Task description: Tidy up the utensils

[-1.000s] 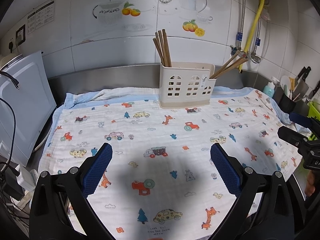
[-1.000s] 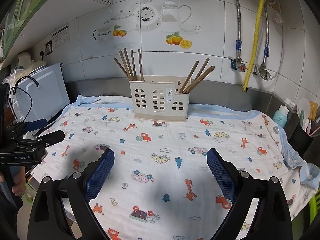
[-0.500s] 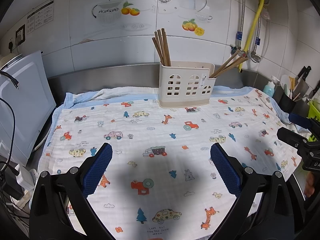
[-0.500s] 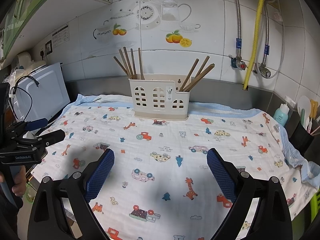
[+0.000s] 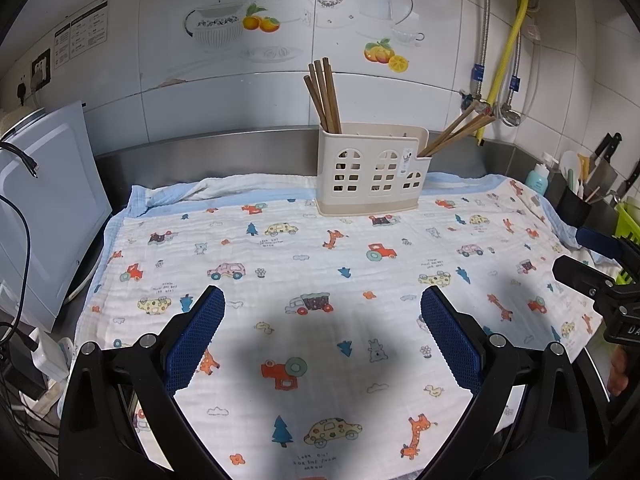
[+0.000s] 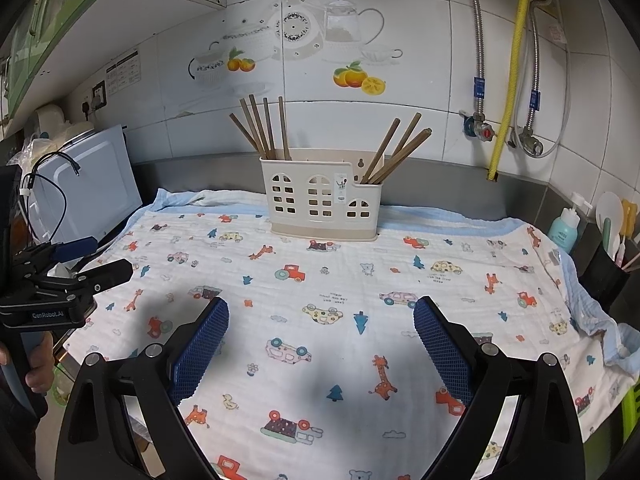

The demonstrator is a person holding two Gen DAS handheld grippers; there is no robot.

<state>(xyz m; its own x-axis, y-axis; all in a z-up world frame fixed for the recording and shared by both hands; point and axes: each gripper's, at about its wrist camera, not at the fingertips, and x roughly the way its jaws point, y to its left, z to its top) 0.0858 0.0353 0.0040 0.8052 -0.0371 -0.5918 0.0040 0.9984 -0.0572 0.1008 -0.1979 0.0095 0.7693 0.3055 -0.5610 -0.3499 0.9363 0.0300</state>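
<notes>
Left gripper [image 5: 322, 316]: black frame with blue ribbed pads, jaws spread wide and empty, held above the near half of the cloth.
Right gripper [image 6: 321, 328]: same build, jaws likewise wide apart with nothing between them, over the cloth's near middle.
Utensil holder [image 5: 372, 170]: cream plastic caddy, house-shaped, with arched window cut-outs; it stands upright on the far edge of the cloth, close to the steel backsplash [image 5: 208, 152].
Chopsticks, left bunch [image 5: 323, 96]: brown sticks, near upright, in the holder's left compartment.
Chopsticks, right bunch [image 6: 394, 150]: brown sticks leaning to the right out of the lower right compartment.
Cloth [image 5: 280, 264]: white crinkled muslin printed with cars, giraffes and trees, pale blue border; rumpled along the far left edge and at the right side.
Open room: the whole printed surface between the grippers and the holder is bare.
Left boundary: white appliance [image 5: 44, 200] with cables beside the cloth edge.
Right boundary: black utensil cup [image 6: 606, 272] and a teal bottle [image 6: 564, 228] just past the cloth.
Rear boundary: glossy white tiled wall [image 6: 420, 40] with teapot and fruit decals.
</notes>
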